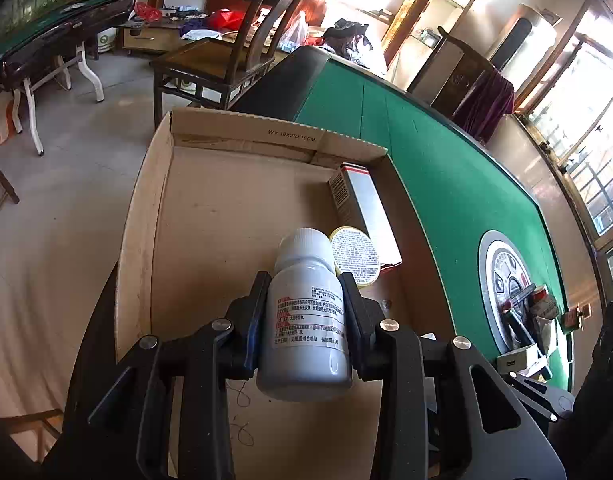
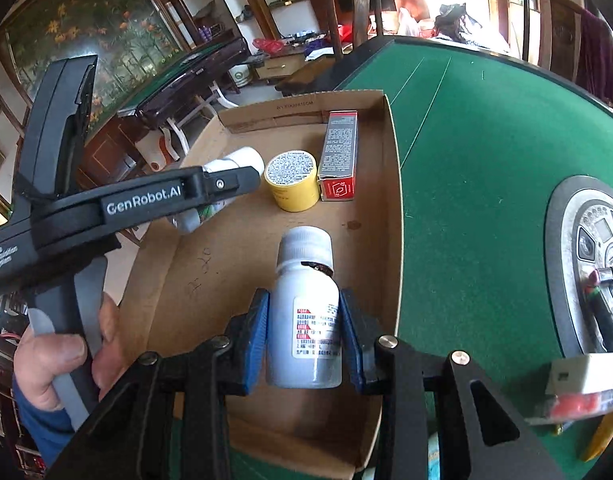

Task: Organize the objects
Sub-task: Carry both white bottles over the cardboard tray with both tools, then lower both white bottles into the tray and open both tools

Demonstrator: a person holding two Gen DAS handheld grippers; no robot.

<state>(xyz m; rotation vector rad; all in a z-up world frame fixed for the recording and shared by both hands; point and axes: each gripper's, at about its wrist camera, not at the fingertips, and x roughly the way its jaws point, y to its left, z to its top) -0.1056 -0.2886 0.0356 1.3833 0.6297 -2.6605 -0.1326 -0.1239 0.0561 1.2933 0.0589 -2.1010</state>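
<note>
My left gripper (image 1: 305, 280) is shut on a white plastic bottle (image 1: 306, 320) with a white cap, held over the open cardboard box (image 1: 162, 184). My right gripper (image 2: 304, 298) is shut on a second white bottle (image 2: 306, 328) with a grey-white cap, over the near right part of the same box (image 2: 390, 184). The left gripper also shows in the right wrist view (image 2: 242, 178), a hand on its handle, its bottle (image 2: 242, 158) partly hidden. In the box lie a yellow round tin (image 2: 292, 184) and a long red-and-grey carton (image 2: 340, 152), also in the left wrist view: tin (image 1: 356, 256), carton (image 1: 366, 208).
The box stands on a green felt mahjong table (image 2: 466, 160) with a round control hub (image 2: 594, 248) in its middle. Small items lie by the hub (image 1: 538, 320). A white block (image 2: 582, 372) sits at the near right. Wooden chairs (image 1: 226, 52) and another table (image 1: 46, 40) stand beyond.
</note>
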